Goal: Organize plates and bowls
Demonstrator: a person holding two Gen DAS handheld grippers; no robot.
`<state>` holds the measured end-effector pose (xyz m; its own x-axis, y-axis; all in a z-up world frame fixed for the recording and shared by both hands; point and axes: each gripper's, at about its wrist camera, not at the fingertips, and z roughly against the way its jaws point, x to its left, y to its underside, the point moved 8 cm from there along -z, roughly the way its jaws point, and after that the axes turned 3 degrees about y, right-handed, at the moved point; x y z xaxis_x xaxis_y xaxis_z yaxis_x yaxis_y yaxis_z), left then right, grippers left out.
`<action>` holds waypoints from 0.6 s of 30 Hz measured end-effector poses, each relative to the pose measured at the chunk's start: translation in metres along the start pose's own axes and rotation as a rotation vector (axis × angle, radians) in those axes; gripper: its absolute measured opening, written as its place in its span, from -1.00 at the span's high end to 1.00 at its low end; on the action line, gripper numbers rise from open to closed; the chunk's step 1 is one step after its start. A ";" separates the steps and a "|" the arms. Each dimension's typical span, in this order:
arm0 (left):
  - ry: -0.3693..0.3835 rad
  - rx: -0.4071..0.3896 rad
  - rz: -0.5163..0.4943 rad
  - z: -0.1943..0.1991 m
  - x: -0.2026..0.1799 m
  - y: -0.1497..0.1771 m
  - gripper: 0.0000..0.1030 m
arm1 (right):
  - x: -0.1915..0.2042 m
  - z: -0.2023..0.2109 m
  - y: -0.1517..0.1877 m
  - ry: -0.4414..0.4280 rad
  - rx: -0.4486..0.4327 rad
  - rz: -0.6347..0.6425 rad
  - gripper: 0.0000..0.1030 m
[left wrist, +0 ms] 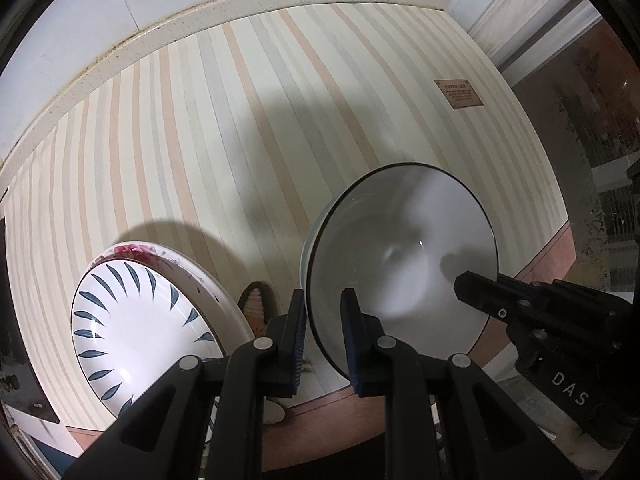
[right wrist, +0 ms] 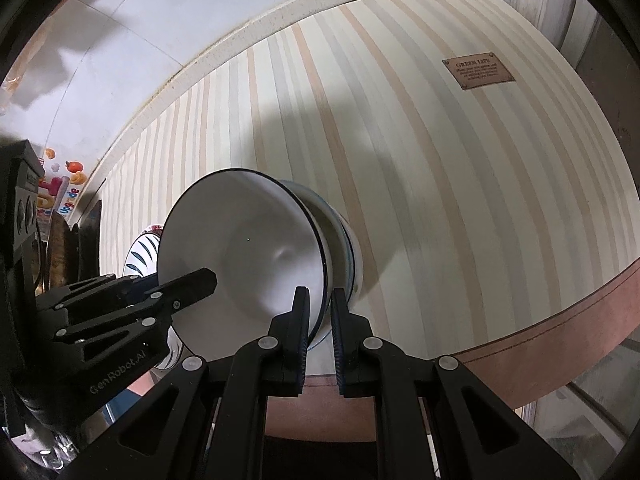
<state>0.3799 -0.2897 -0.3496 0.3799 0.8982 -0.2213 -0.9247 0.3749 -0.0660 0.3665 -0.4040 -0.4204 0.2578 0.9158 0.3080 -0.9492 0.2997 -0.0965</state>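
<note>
A white bowl with a dark rim (left wrist: pixel 400 264) stands tilted above the striped tablecloth (left wrist: pixel 240 120), nested in another bowl with blue lines (right wrist: pixel 344 248). My left gripper (left wrist: pixel 325 320) straddles its left rim, with a gap still showing at the pads. My right gripper (right wrist: pixel 320 320) is shut on the white bowl's (right wrist: pixel 240 248) right rim and also shows in the left wrist view (left wrist: pixel 480 292). My left gripper shows at the left of the right wrist view (right wrist: pixel 180 288). A white plate with blue leaf marks (left wrist: pixel 148 328) lies stacked on a red-patterned plate (left wrist: pixel 136 250) at the lower left.
A brown label (left wrist: pixel 459 94) is sewn on the cloth at the far right. The table's brown edge (right wrist: pixel 560 352) runs along the near side. A pale raised ledge (left wrist: pixel 200 12) borders the far side. Colourful items (right wrist: pixel 60 188) sit at the far left.
</note>
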 end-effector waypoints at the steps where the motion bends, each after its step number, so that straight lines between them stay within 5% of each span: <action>1: -0.002 0.001 0.000 0.000 0.000 0.000 0.71 | 0.000 0.000 0.000 0.000 -0.001 0.000 0.76; 18: -0.017 -0.008 0.005 -0.004 0.002 -0.003 0.70 | -0.005 0.001 -0.007 -0.016 -0.016 -0.039 0.65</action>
<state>0.3835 -0.2900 -0.3539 0.3754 0.9039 -0.2049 -0.9268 0.3685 -0.0723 0.3714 -0.4105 -0.4207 0.2918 0.8988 0.3271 -0.9352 0.3398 -0.0995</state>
